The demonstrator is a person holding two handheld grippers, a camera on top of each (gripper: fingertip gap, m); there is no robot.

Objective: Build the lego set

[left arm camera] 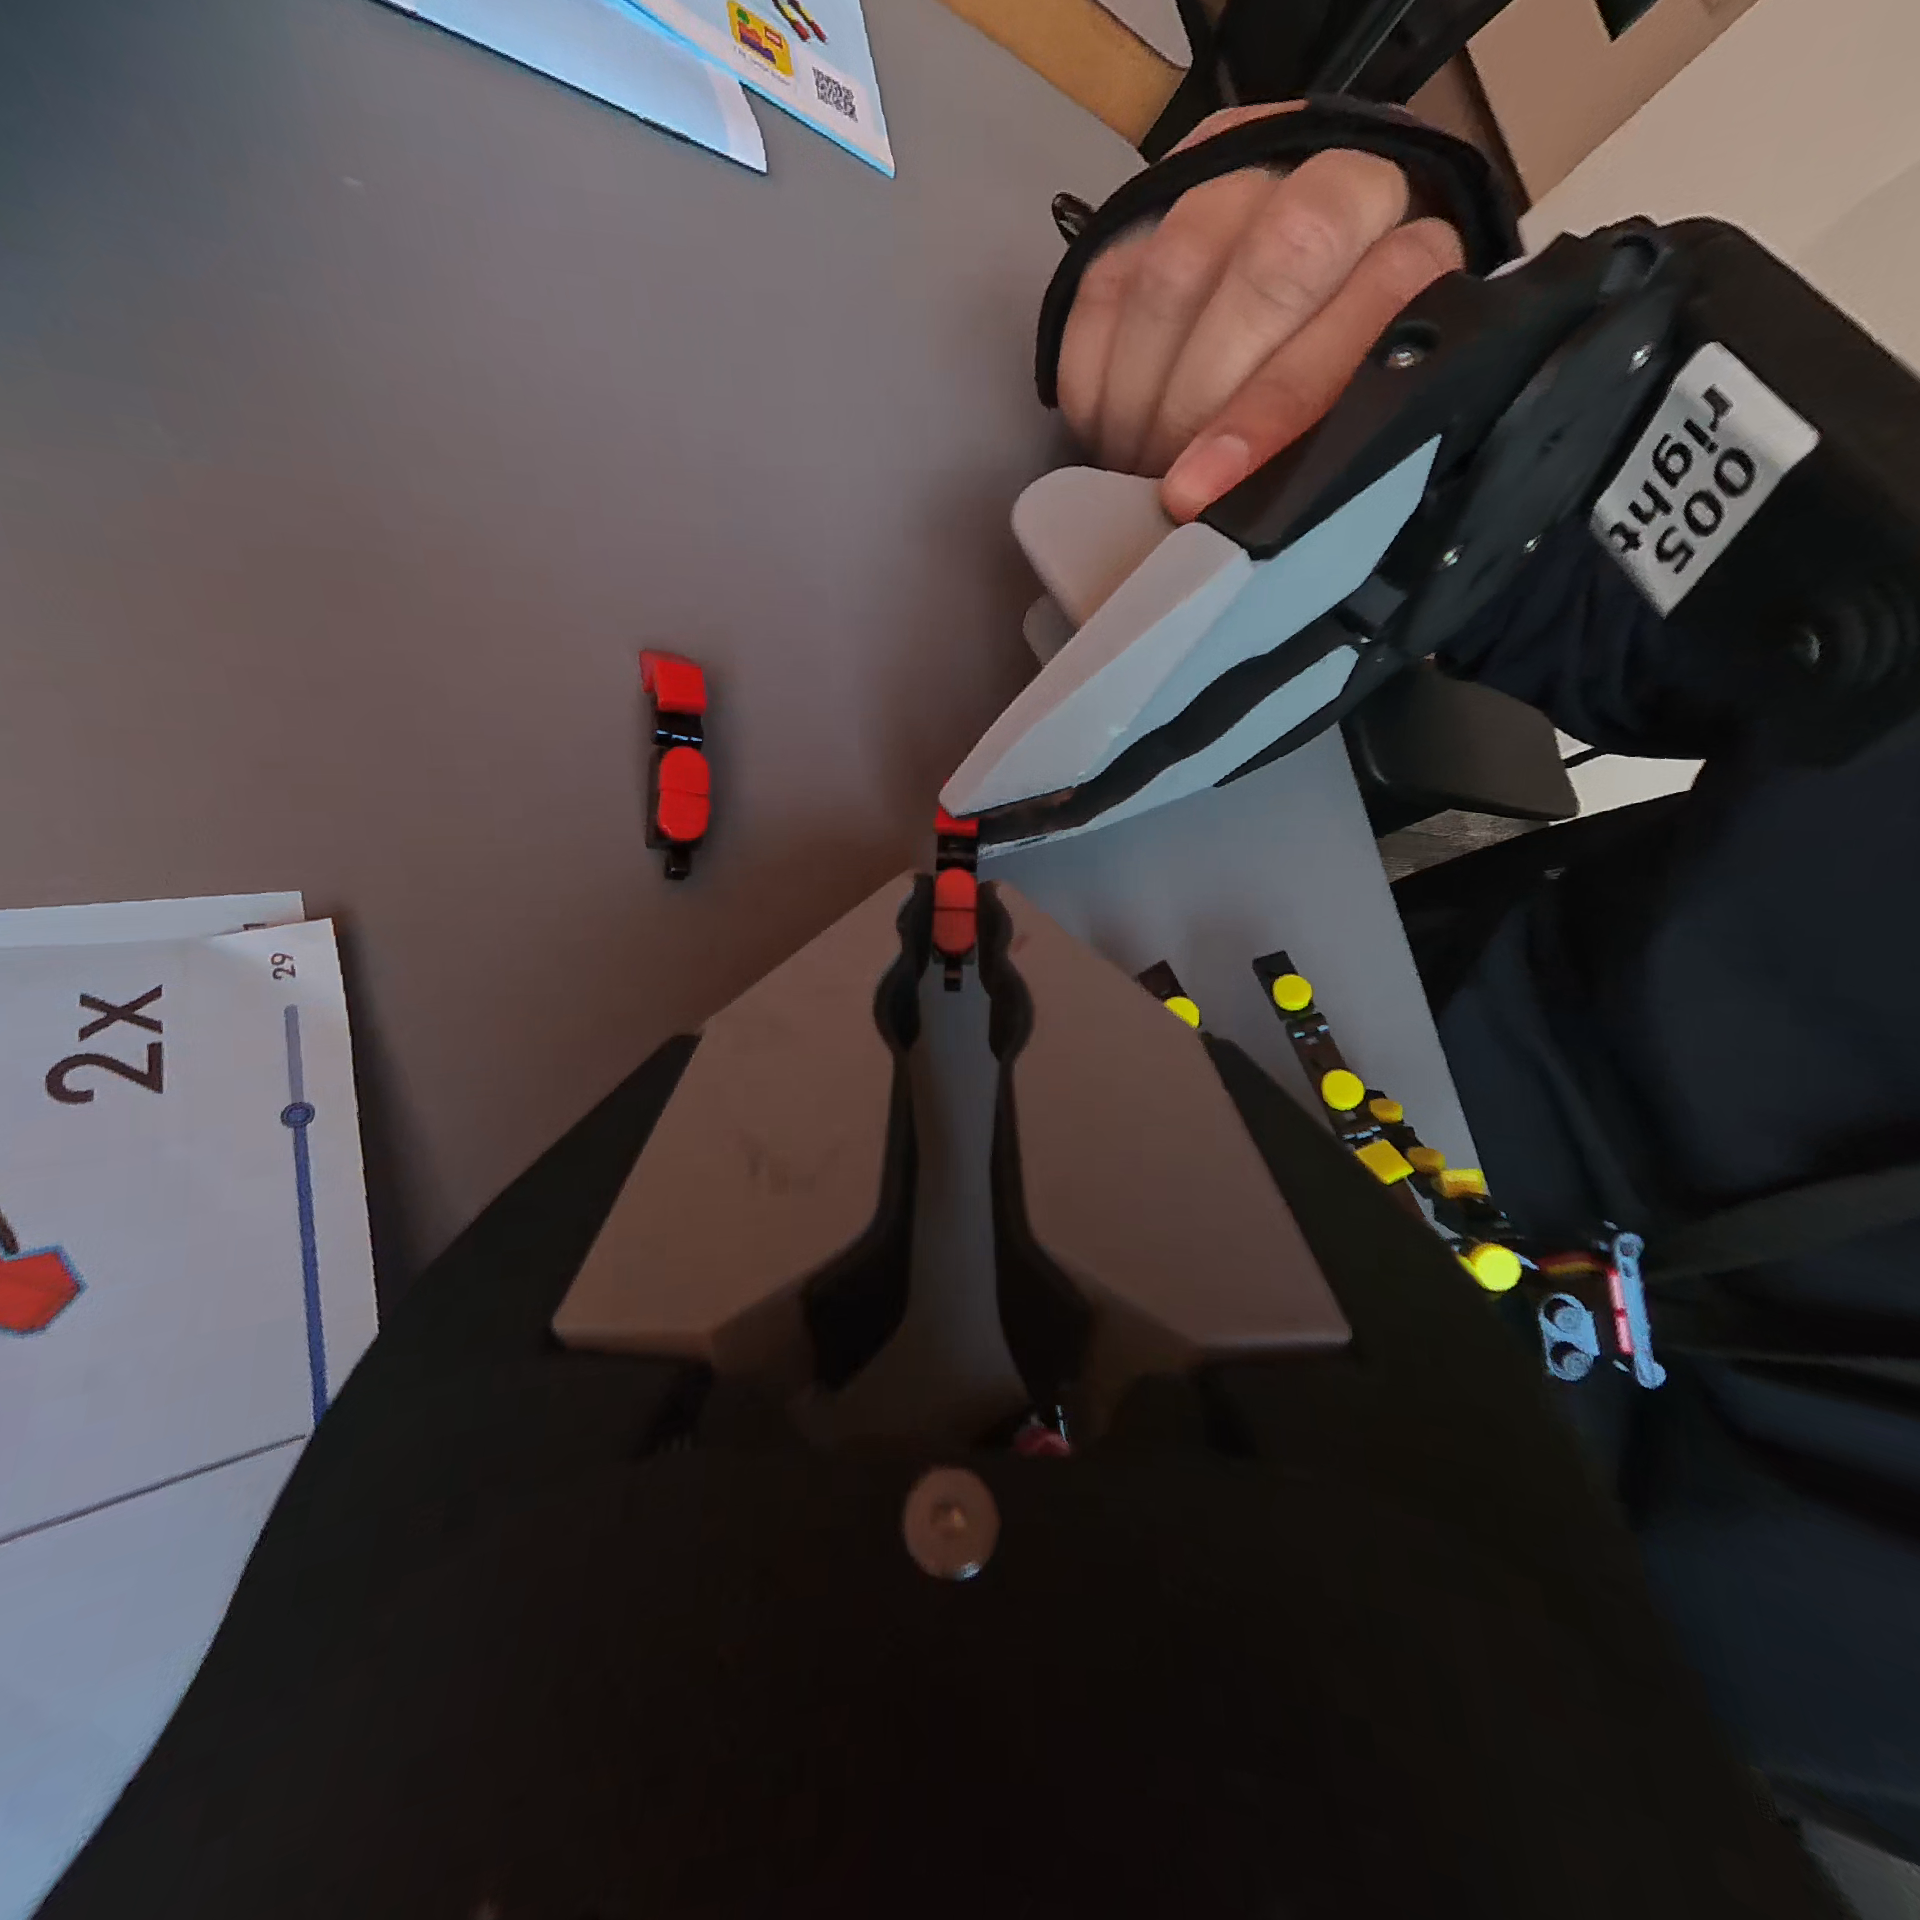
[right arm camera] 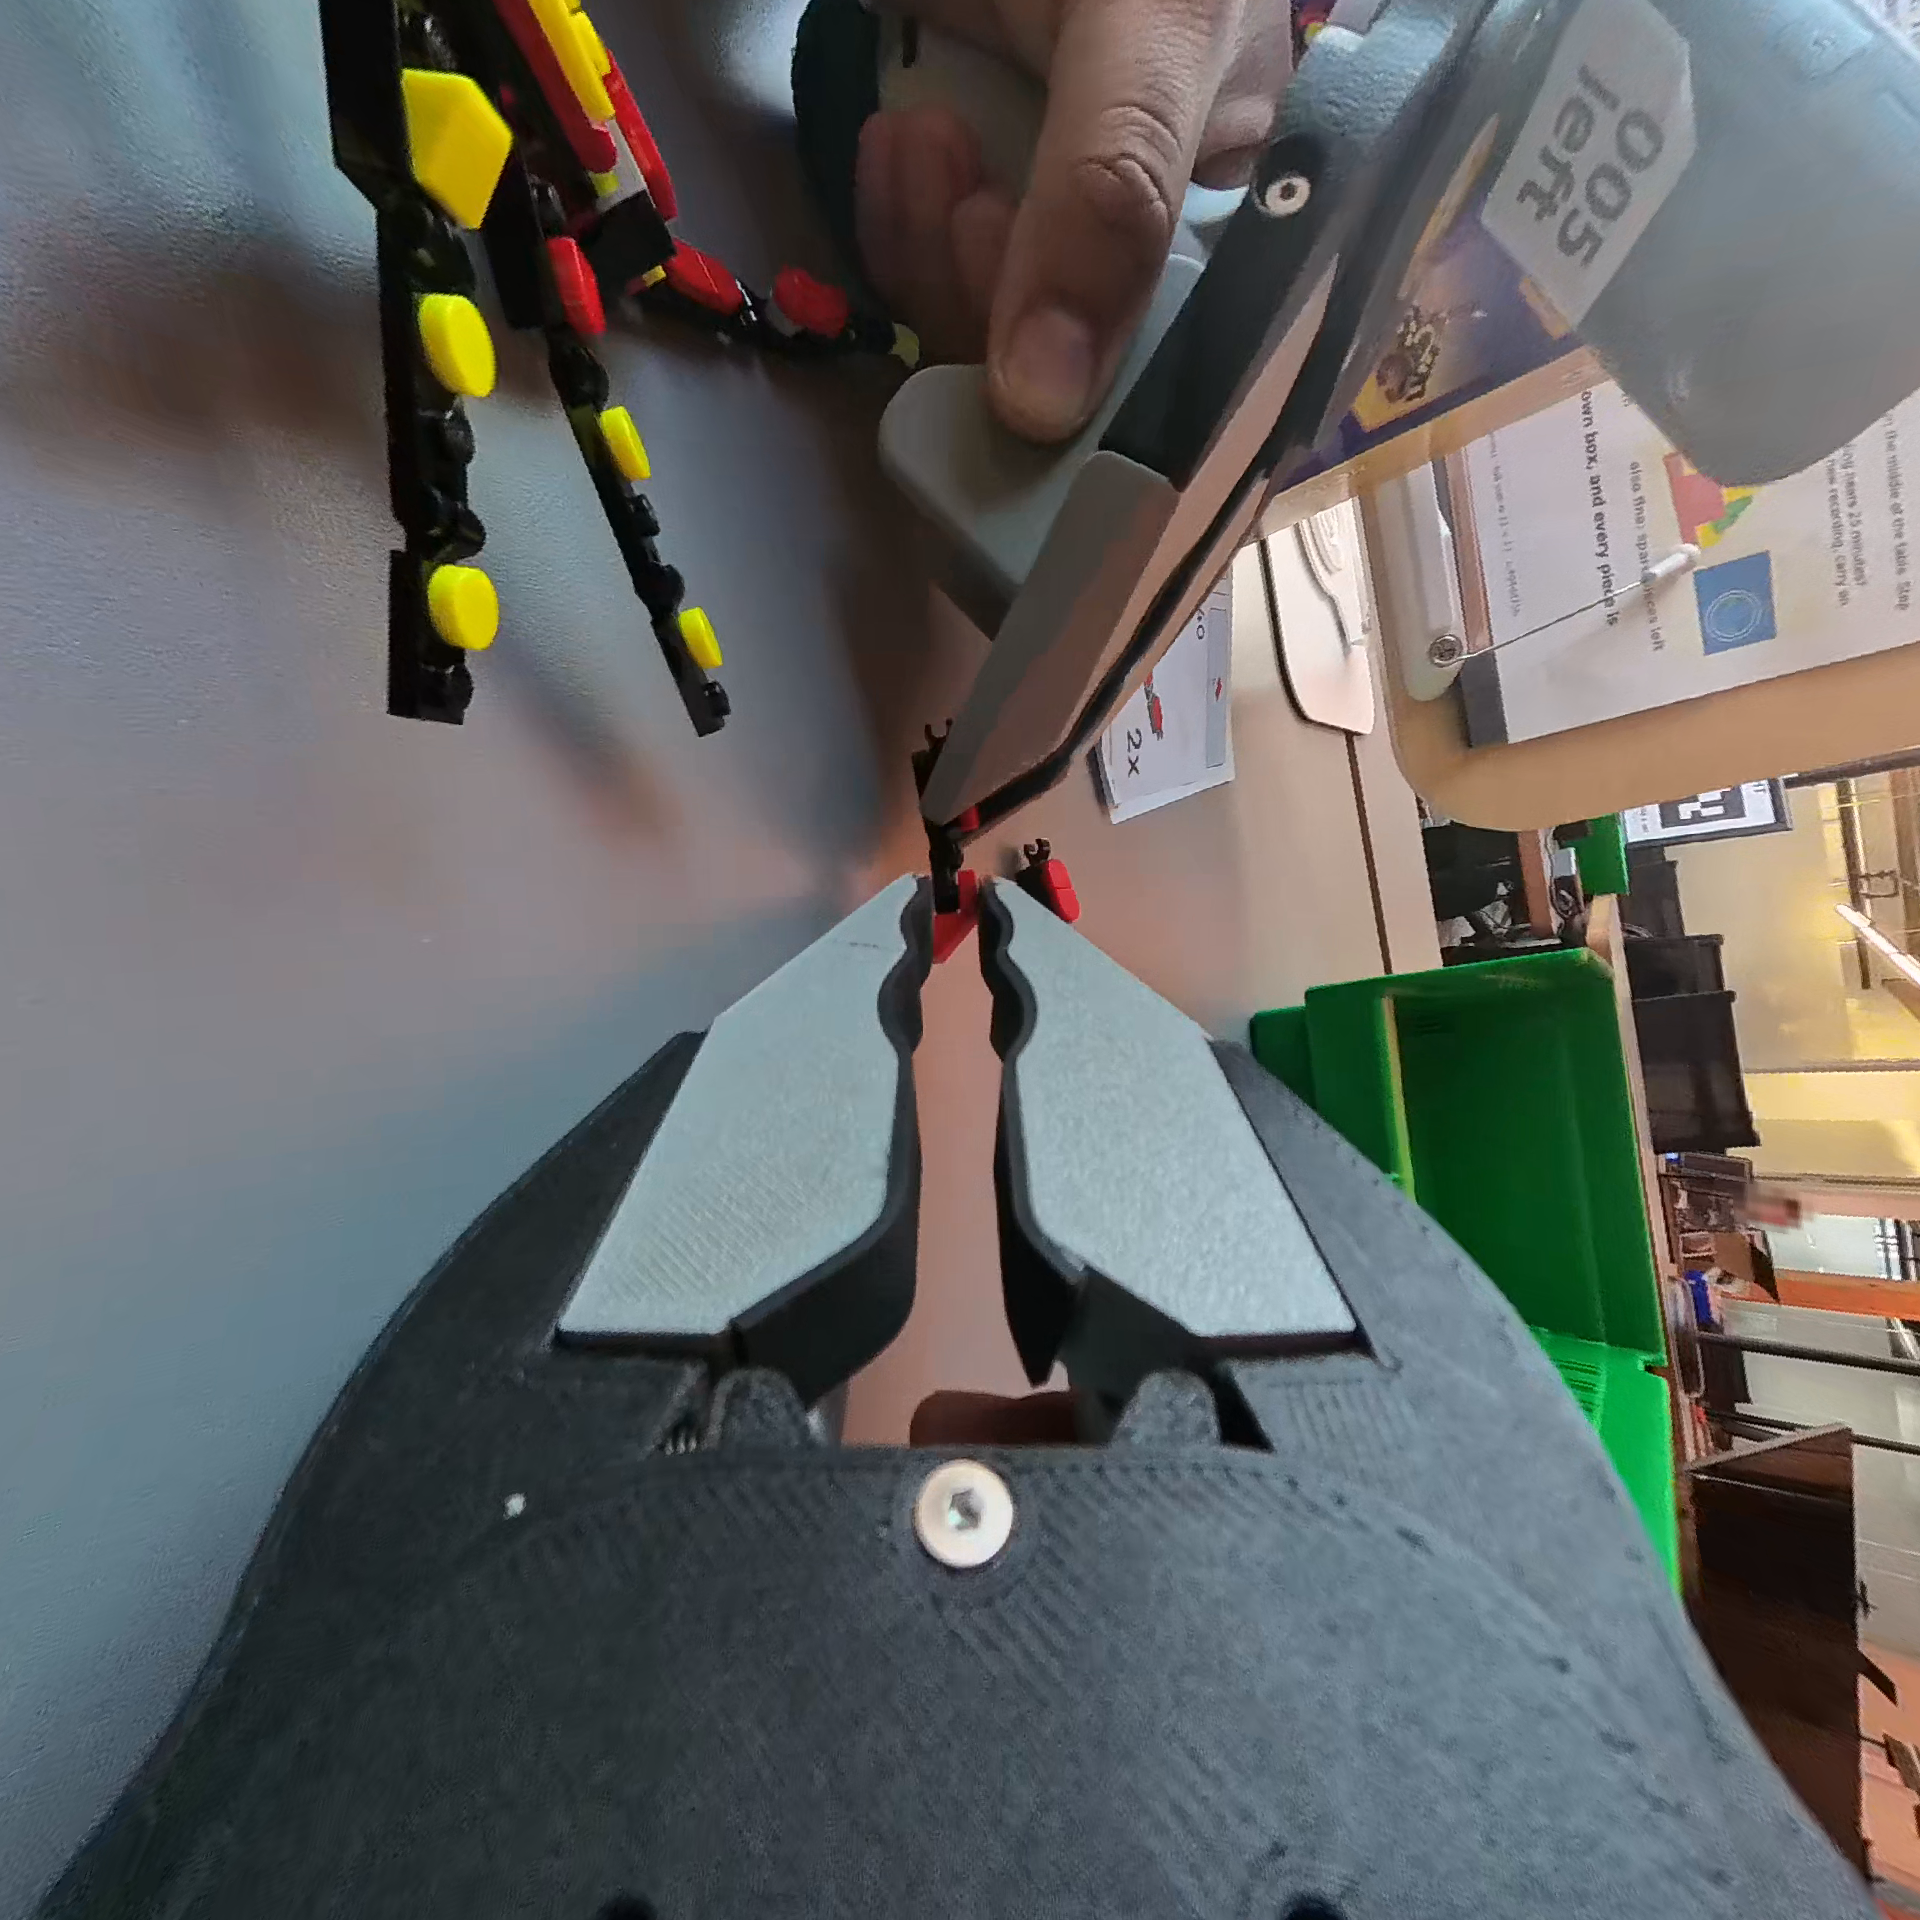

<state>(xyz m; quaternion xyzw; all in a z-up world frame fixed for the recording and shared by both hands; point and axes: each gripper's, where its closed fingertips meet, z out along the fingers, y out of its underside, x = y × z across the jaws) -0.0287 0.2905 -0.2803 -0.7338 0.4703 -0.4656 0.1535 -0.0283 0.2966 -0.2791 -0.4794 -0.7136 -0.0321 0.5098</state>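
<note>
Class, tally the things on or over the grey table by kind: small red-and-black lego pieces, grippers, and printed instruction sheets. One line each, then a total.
Small red-and-black lego pieces: 2 (held, loose)
Grippers: 2 (left, right)
Instruction sheets: 2 (near, far)
Total: 6

Grey table (left arm camera: 416, 468) holds red-black lego piece (left arm camera: 675, 758), instruction sheets (left arm camera: 156, 1143), black-yellow lego build (right arm camera: 436, 416).
</note>
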